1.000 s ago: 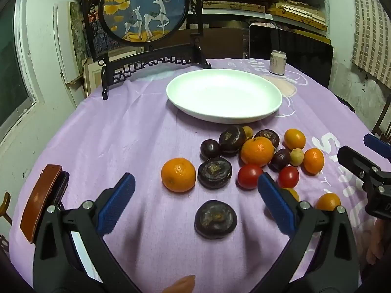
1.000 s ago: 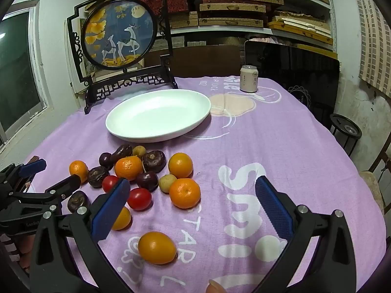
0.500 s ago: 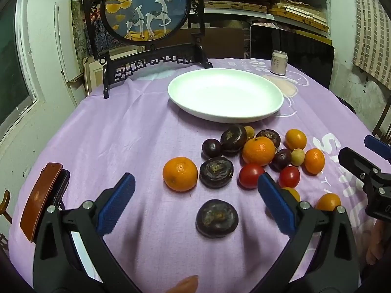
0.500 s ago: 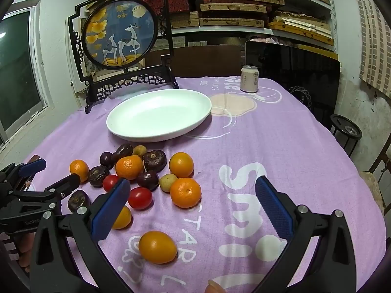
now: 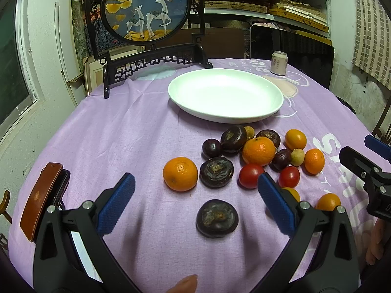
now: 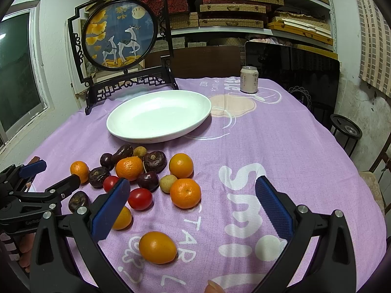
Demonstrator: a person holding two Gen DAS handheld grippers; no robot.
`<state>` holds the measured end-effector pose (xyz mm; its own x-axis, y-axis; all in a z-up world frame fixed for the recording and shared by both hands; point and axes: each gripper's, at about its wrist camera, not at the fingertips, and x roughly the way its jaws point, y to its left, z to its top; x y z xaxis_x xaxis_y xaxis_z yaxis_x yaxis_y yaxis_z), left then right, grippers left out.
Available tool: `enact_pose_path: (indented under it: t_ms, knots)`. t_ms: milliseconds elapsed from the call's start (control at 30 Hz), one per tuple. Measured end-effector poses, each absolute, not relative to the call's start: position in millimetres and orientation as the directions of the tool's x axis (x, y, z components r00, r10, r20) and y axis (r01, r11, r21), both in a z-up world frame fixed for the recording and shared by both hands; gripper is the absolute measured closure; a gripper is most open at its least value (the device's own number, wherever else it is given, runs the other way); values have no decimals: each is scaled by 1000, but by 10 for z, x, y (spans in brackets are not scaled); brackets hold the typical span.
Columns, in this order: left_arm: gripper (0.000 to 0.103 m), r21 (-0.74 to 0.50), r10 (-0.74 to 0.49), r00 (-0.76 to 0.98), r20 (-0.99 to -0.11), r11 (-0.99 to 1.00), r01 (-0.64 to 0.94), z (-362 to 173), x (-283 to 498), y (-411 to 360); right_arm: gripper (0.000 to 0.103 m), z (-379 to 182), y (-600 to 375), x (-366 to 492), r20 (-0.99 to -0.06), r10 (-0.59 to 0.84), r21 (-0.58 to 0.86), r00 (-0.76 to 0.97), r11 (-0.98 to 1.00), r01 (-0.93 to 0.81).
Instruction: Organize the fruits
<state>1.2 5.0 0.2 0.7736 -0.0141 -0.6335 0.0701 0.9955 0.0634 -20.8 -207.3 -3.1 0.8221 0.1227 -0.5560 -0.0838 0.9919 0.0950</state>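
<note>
One dark fruit (image 5: 217, 218) between spread left fingers (image 5: 116, 203)

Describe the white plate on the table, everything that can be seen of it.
The white plate is a wide, shallow oval dish, glossy like glazed ceramic, with a low raised rim. It holds nothing and sits flat on the purple tablecloth, in front of the framed deer screen and left of the drink can. The pile of fruit lies just before its near edge; whether any piece touches it is unclear.
</note>
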Motion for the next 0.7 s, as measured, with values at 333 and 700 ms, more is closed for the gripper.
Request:
enact_pose_path:
  t_ms: [333,700]
  knots:
    - [2,64,-15,774,-633,995,72,-2,10,47,1,-23,-2087,-211,-552,126,99,824,991,-85]
    - [2,64,-19,770,-637,995,78,-18,5,32,1,-31,-2081,-204,-553,128,101,823,991,-85]
